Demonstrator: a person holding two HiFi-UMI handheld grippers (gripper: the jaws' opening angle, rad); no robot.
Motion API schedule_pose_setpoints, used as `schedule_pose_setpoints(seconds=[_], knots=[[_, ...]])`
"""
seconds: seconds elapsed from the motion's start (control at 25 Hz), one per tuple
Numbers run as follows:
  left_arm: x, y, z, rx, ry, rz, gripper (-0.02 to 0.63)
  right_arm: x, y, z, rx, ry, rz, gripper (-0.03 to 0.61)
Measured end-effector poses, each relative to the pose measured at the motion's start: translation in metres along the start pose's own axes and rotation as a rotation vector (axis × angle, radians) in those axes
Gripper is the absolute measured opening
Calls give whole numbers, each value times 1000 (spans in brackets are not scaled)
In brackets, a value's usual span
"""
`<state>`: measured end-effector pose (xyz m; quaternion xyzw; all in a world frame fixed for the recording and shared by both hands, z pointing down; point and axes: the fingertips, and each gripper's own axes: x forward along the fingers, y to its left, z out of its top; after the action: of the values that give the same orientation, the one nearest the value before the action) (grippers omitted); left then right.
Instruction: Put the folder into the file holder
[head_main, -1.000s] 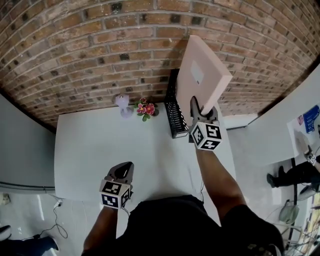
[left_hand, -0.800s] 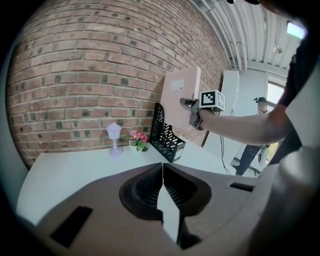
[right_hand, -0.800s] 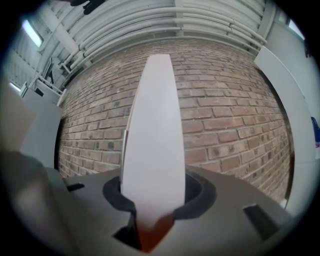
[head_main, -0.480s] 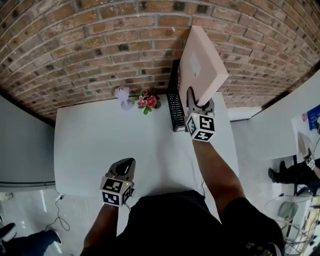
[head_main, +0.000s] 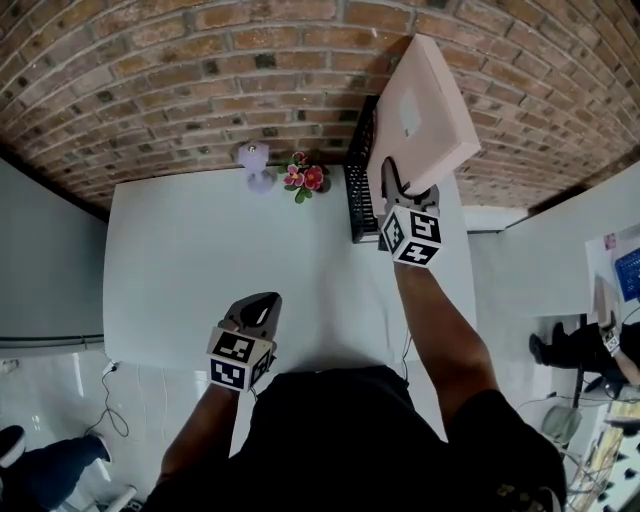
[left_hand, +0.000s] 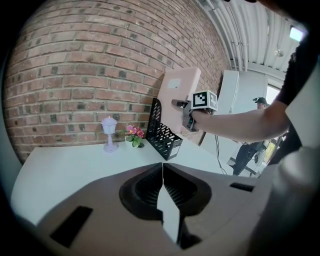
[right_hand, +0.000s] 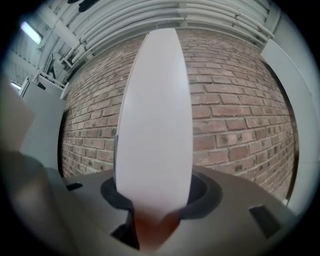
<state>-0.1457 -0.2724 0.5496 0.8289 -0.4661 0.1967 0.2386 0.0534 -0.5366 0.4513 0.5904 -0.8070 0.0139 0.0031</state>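
The pink folder (head_main: 425, 105) is up in the air at the far right corner of the surface (head_main: 190, 270). It stands on edge and tilts, its upper part against the backdrop of the brick wall (head_main: 180, 90). It hangs above and just beside the black file holder (head_main: 358, 190). No view shows whether its lower end touches the holder or has gone into it.

The right gripper (head_main: 408, 188) holds the folder by its near lower edge. In the right gripper view the folder's pale spine fills the whole gap between the jaws, which pinch it from both sides. These jaws have just been opening a little, with the folder between them.

The file holder stands at the far edge of the surface, near the right corner, its tall perforated end toward the wall. Further along the far edge, toward its middle, sit a small bunch of pink flowers (head_main: 305, 178) and then a little lilac lamp (head_main: 253, 160), both well apart from the holder's slot.

The left gripper (head_main: 262, 308) hovers over the near edge of the surface, well apart from everything else. Its jaws are pressed together with nothing between them.
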Motion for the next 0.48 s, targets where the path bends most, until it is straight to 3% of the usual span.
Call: schedule_pose_setpoints(seconds=[0.48], knots=[[-16,11,-15,-24,14,34,5,-2,-2,-93,18,202,-19,186]])
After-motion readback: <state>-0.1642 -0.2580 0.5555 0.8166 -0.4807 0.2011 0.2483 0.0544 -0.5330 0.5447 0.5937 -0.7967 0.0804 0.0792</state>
